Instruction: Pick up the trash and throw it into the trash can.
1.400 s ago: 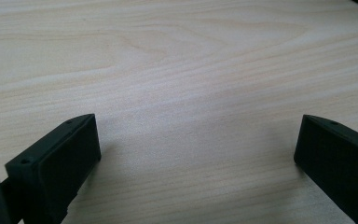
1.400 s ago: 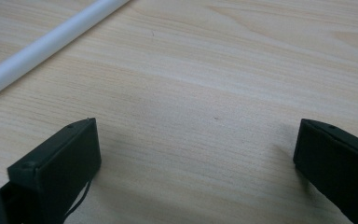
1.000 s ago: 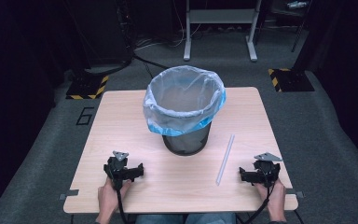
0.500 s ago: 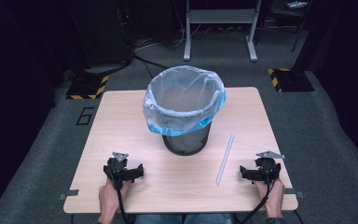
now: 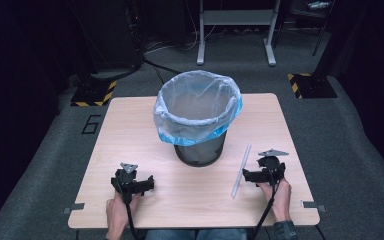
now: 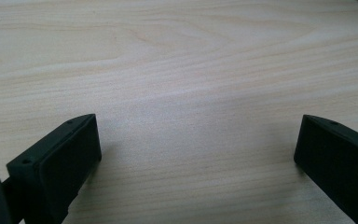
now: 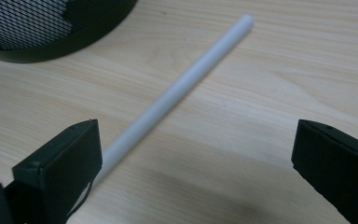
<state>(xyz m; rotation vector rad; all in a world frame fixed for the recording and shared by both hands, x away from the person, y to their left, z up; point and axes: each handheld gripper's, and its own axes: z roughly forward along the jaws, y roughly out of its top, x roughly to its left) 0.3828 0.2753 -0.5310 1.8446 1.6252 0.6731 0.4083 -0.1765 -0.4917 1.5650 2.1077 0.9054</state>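
Observation:
A white straw-like tube (image 5: pixel 241 170) lies on the wooden table (image 5: pixel 130 135), right of a black mesh bin (image 5: pixel 200 150) lined with a clear and blue bag (image 5: pixel 195 107). My right gripper (image 5: pixel 245 176) rests on the table beside the tube's near half, pointing left at it, open. In the right gripper view the tube (image 7: pixel 182 88) runs diagonally from behind the left jaw toward the bin's base (image 7: pixel 51 32), and my gripper (image 7: pixel 198 163) holds nothing. My left gripper (image 5: pixel 141 185) sits near the front left, open over bare wood (image 6: pixel 186 70).
The bin stands mid-table, between and beyond both grippers. The table's front edge is just behind my hands (image 5: pixel 116 212). Grey carpet (image 5: pixel 40 165) surrounds the table, with a metal stand (image 5: pixel 235 30) and yellow-black striped bases (image 5: pixel 307 85) at the back.
My right gripper has slid left toward the white tube, now close beside it. The left gripper has stayed put.

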